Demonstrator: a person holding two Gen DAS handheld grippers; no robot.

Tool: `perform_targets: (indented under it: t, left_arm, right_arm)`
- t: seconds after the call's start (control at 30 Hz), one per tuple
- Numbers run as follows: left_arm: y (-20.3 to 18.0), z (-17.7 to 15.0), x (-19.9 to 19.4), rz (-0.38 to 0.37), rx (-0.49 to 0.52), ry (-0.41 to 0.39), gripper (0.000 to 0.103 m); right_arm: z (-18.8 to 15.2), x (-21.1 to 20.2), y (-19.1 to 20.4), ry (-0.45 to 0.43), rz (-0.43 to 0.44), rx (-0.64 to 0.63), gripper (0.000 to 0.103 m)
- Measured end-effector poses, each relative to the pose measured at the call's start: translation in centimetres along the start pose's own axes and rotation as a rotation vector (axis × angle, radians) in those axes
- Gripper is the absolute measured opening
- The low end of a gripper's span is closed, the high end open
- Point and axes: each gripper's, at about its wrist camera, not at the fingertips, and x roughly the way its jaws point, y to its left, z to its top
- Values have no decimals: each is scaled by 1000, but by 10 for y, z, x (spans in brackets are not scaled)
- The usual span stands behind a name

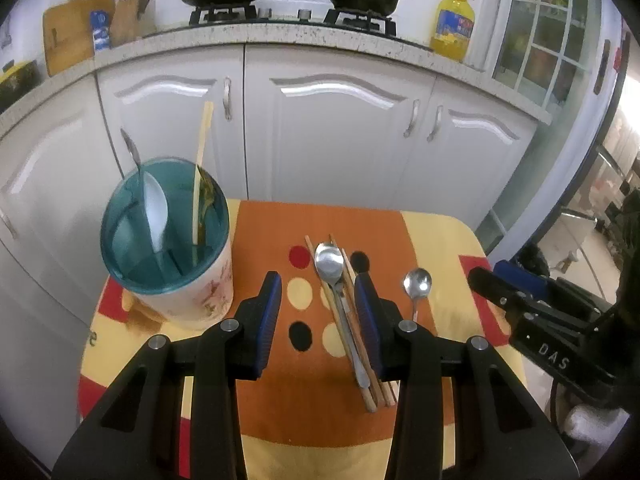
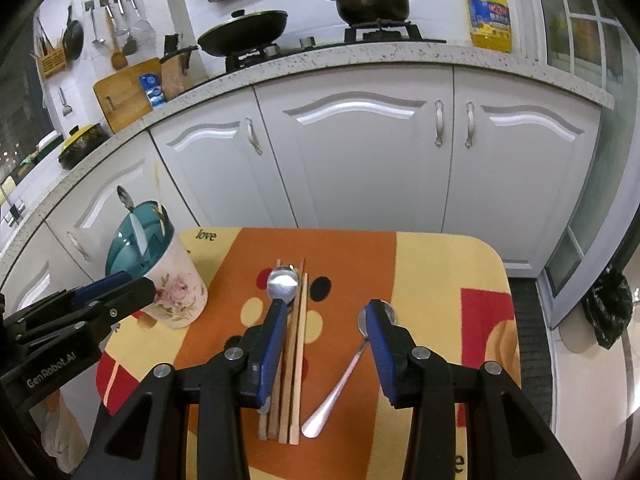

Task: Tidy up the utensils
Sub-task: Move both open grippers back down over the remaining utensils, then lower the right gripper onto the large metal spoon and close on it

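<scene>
With both the left gripper (image 1: pixel 318 312) and right gripper (image 2: pixel 330 344) standing jaws apart and empty over the desk (image 2: pixel 440 264), a careless close could scatter the stacked chopsticks (image 2: pixel 298 344) and big spoon (image 2: pixel 283 282) at centre, or miss the small spoon (image 2: pixel 340 384), leaving the holder (image 2: pixel 160 280) at left unfilled.

**A home kitchen**

A gas stove (image 2: pixel 320 46) sits on a speckled countertop (image 2: pixel 360 60), carrying a lidded wok (image 2: pixel 244 32) and a metal pot (image 2: pixel 372 0). Right of the stove stands an oil bottle (image 2: pixel 490 14); left of it, a cutting board (image 2: pixel 128 94). White cabinet doors (image 2: pixel 360 152) run below the stove.
</scene>
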Motion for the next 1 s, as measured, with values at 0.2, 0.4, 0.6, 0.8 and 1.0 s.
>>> perform_targets:
  t: [0.2,0.4,0.6,0.8,1.0]
  left_arm:
    - [4,-10,17,-15,7,51,37]
    - [4,-16,41,-28,2,104,37]
    - [6,-14,72,-69,-28,137,37]
    - [4,-4,110,-52,-37,161,37]
    - [2,6,150,-25,-34,186,37]
  right_arm:
    - [-11,14,-16,54,2,19,39]
    - [-22,37,-31,111,11,53,39]
    - [-29,63,-47,157,55,77,39]
    - [-25,86,-63,179,99,85,39]
    - [-18,105,-74,185,132,65,39]
